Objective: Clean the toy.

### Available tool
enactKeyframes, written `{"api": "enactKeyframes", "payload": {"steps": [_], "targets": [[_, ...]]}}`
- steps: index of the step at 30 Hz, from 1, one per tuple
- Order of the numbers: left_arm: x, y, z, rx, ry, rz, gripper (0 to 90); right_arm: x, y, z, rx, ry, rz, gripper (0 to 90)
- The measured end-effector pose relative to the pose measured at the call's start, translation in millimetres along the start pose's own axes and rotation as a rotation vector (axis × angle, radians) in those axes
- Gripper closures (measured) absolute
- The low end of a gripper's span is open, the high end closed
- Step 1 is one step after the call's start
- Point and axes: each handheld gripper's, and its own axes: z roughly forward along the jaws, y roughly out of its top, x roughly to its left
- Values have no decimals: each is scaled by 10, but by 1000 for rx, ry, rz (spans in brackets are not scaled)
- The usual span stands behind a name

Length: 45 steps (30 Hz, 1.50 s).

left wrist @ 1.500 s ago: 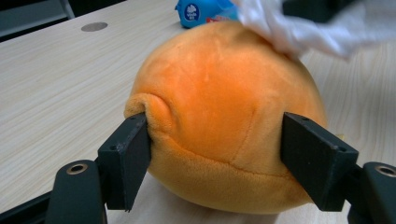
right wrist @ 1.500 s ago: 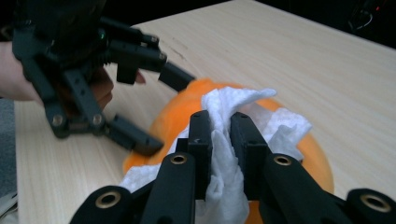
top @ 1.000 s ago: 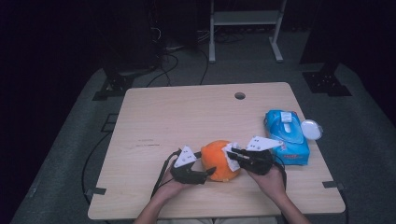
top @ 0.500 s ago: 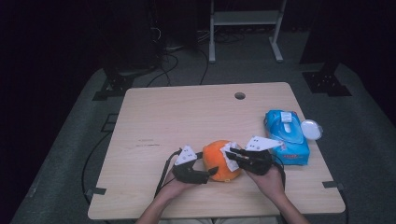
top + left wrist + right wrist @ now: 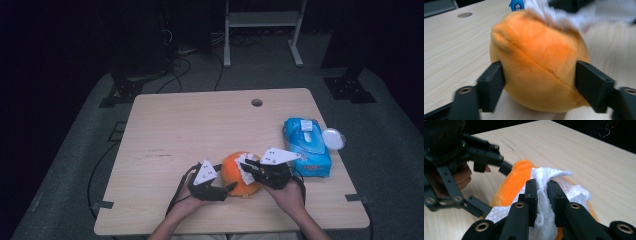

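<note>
Now, line by line:
Table: pale wood top (image 5: 200, 130) with a round hole (image 5: 256, 102) near its far edge.
Toy: orange plush ball (image 5: 234, 172) on the table near the front edge, between the two grippers; a seam runs across its face in the left gripper view (image 5: 536, 67).
Wipe: white wipe (image 5: 246, 165) draped over the top right of the toy; in the right gripper view it lies crumpled on the orange plush (image 5: 549, 192).
Left gripper: (image 5: 227, 188) at the toy's left side; in its own view (image 5: 540, 85) the jaws stand one on each side of the toy, right at its flanks. They have just been opening, with the toy between them; whether the pads still press the plush I cannot tell.
Right gripper: (image 5: 248, 167) reaching over the toy from the right; in its own view (image 5: 541, 192) the jaws are pressed together, pinching a fold of the wipe.
Hands: left hand (image 5: 192, 197) and right hand (image 5: 287, 192) come in from the front edge, each gripping its tool.
Pack: blue wipes pack (image 5: 306, 145) lies near the right edge, just beside the right gripper, with a white lid (image 5: 333, 138) at its far right corner.
</note>
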Motion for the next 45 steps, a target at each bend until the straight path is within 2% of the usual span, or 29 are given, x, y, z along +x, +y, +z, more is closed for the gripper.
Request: {"api": "enactKeyframes", "payload": {"steps": [2,4,6,7,9,11,13,15,16,18,20,23,25,26,27,29,30,32,33,34,36,38,40,41,43,45], "targets": [[10,-2,-5,-10,0,-29,185,78,-4,25,-1,43,-10,788],[-2,-17,-15,-7,8,1,226,158,26,49,1,73,-32,787],[-19,-9,-22,5,24,29,285,178,57,47,8,63,-53,787],[-29,-6,-21,6,28,35,299,144,64,30,6,49,-46,787],[-46,-7,-18,2,24,51,306,23,43,-14,2,23,-3,786],[-27,7,-23,-20,-3,31,293,-97,-18,-42,5,8,29,787],[10,22,-32,-36,-24,-6,224,-150,-71,-40,17,44,70,786],[46,12,-31,-50,-46,-60,200,-143,-82,-18,41,84,83,786],[42,3,-26,-44,-39,-51,205,-123,-81,-11,41,88,79,786],[0,-5,-19,-33,-13,0,278,-94,-54,-6,44,79,69,786],[-70,12,-9,-28,11,50,321,-46,-10,-34,17,77,58,786],[-183,33,4,-23,20,146,339,149,64,-22,-6,110,8,787],[-213,28,-2,-14,35,169,341,252,96,22,9,93,-52,786],[-195,19,-10,-15,31,168,346,237,108,25,13,84,-58,786],[-171,3,-19,-17,25,155,349,196,107,19,9,81,-42,786],[-127,-22,-32,-19,17,132,349,44,67,-13,5,35,0,787],[-114,-20,-41,-28,-1,107,348,-36,30,-30,11,21,23,786],[-86,24,-55,-45,-57,25,323,-120,-36,-67,5,34,68,787],[-77,46,-61,-48,-68,-15,304,-101,-41,-78,5,30,68,787],[-78,53,-59,-44,-66,-29,305,-60,-30,-82,6,33,59,786],[-115,35,-45,-39,-32,27,340,58,15,-73,-15,80,48,786],[-179,41,-45,-34,-11,75,365,201,73,-27,-14,109,-1,785],[-236,56,-48,-12,19,142,371,275,114,13,-3,99,-41,784],[-237,49,-52,-12,23,161,373,263,121,14,1,87,-45,783],[-212,29,-58,-13,20,168,376,159,105,-12,-2,70,-4,784],[-193,26,-61,-18,7,153,374,59,71,-39,4,52,38,784]]}}
